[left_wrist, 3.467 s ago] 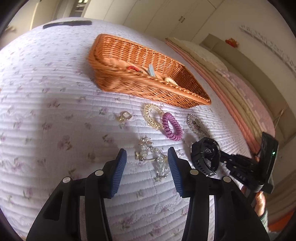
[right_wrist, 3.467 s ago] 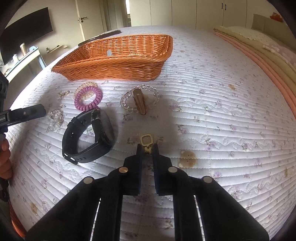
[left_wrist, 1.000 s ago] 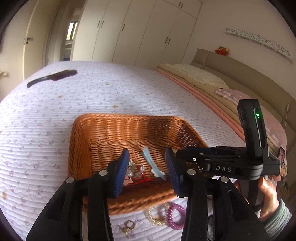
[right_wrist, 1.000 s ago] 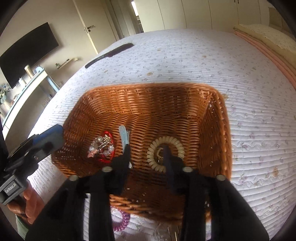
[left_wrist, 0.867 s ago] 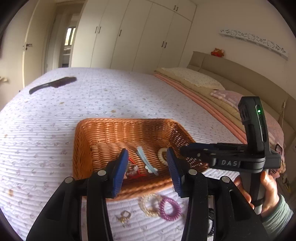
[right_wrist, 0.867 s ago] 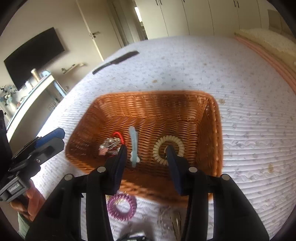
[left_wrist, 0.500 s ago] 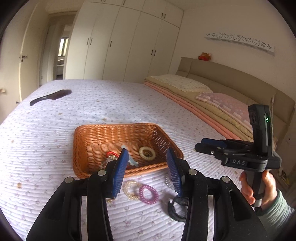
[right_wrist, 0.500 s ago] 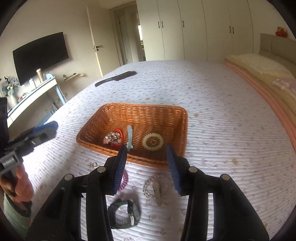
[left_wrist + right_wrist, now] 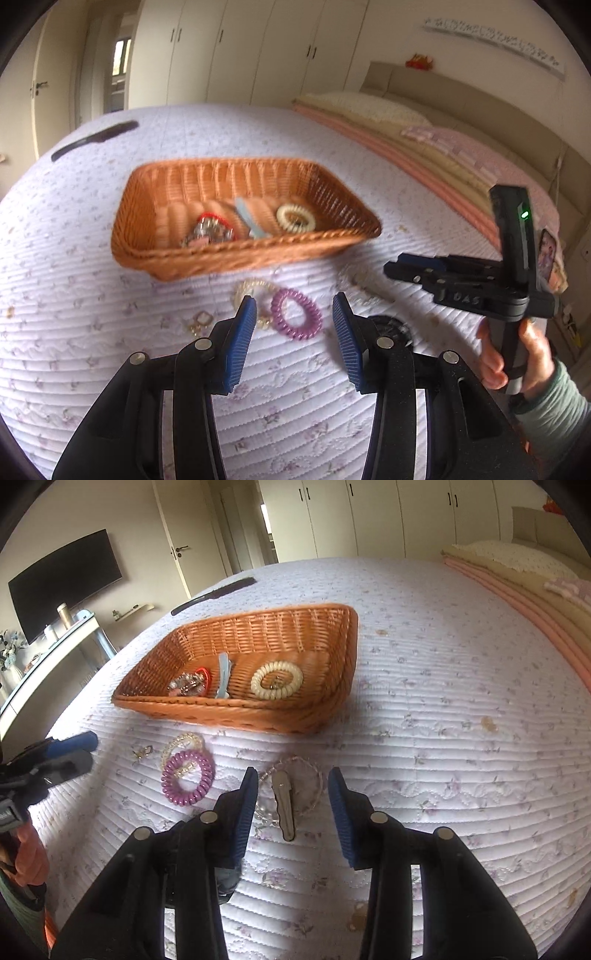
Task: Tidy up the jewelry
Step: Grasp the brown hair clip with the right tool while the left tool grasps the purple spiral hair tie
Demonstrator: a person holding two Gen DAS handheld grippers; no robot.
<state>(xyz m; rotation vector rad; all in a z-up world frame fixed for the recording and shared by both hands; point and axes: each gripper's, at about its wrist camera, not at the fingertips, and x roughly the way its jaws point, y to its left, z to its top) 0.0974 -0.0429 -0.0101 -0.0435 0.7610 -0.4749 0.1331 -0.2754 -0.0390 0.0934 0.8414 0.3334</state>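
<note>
1. Jewelry is split: a cream spiral tie, a blue clip and a sparkly red-banded piece already lie in the wicker basket on the bed.
2. Just near of the basket remain a purple spiral tie, a clear beaded bracelet with a metal hair clip across it, a yellowish tie and a small gold charm.
3. Step in hand looks like reaching for the next pieces.
4. Left gripper hovers with jaws apart and empty over the purple tie; it would need to descend and close.
5. Right gripper has jaws closing, nothing pinched yet, framing the hair clip.
</note>
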